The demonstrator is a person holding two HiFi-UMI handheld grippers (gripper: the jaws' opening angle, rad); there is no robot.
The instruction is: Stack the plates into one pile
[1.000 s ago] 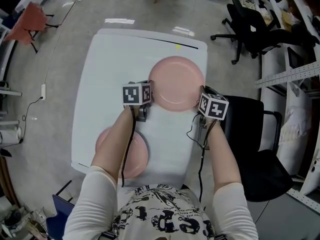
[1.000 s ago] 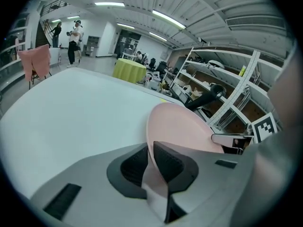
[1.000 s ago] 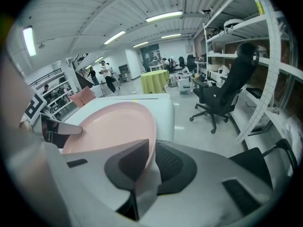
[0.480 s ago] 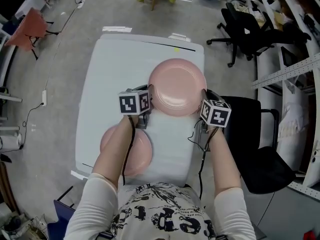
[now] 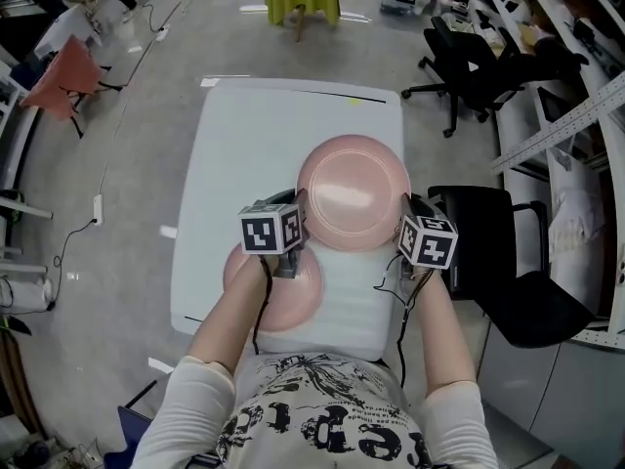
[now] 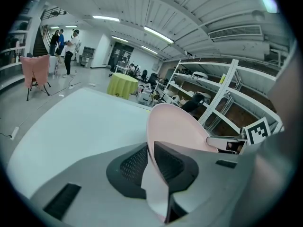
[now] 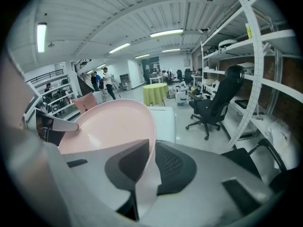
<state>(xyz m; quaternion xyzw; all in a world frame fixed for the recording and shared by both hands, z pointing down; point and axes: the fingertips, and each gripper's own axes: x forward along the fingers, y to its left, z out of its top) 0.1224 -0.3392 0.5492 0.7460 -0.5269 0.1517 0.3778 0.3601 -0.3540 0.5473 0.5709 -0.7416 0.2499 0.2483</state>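
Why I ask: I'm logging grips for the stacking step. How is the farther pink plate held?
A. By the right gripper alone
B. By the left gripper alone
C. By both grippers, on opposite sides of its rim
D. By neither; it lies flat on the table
C: the left gripper and the right gripper each have their jaws closed on the rim of the pink plate, one on either side.

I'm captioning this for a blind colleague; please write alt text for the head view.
A person grips a pink plate by opposite edges with the left tool and right tool, holding it over a white table. A second pink plate lies nearer the person.
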